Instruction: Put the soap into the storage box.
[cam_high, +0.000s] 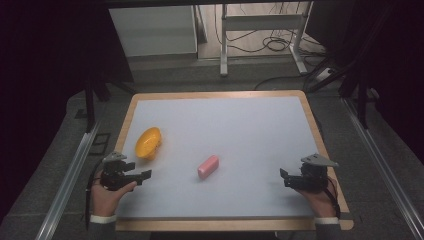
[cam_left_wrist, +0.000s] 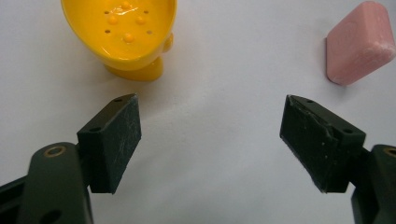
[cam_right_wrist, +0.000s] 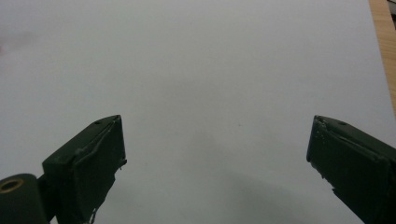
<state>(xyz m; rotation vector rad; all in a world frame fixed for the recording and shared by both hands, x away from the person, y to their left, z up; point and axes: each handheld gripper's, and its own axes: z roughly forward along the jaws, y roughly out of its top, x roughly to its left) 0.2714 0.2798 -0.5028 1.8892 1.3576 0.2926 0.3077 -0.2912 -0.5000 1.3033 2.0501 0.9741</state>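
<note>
Pink soap bar (cam_high: 208, 166) lies flat near the middle of the white surface (cam_high: 240, 130), long axis slanted, nothing touching it; in the left gripper view it sits ahead and off toward the right jaw, well apart from the jaw tips. Yellow soap dish (cam_high: 148, 142) stands to its left on the same surface, tilted on small feet, its perforated hollow showing drain holes and bare of soap. Dish and soap are apart, with open surface between them. Left gripper (cam_high: 131, 176), held in the person's left hand (cam_high: 107, 192), rests low at the near left edge, just below the dish, jaws wide apart and holding nothing. Right gripper (cam_high: 291, 179) in the right hand (cam_high: 320, 199) sits at the near right, well apart from the soap, jaws likewise spread and empty, looking out over bare surface toward the wooden border (cam_right_wrist: 384, 42). Judgement: the likely work, soap into dish, is not begun; approach, grasp, carry and placing all remain.
</note>
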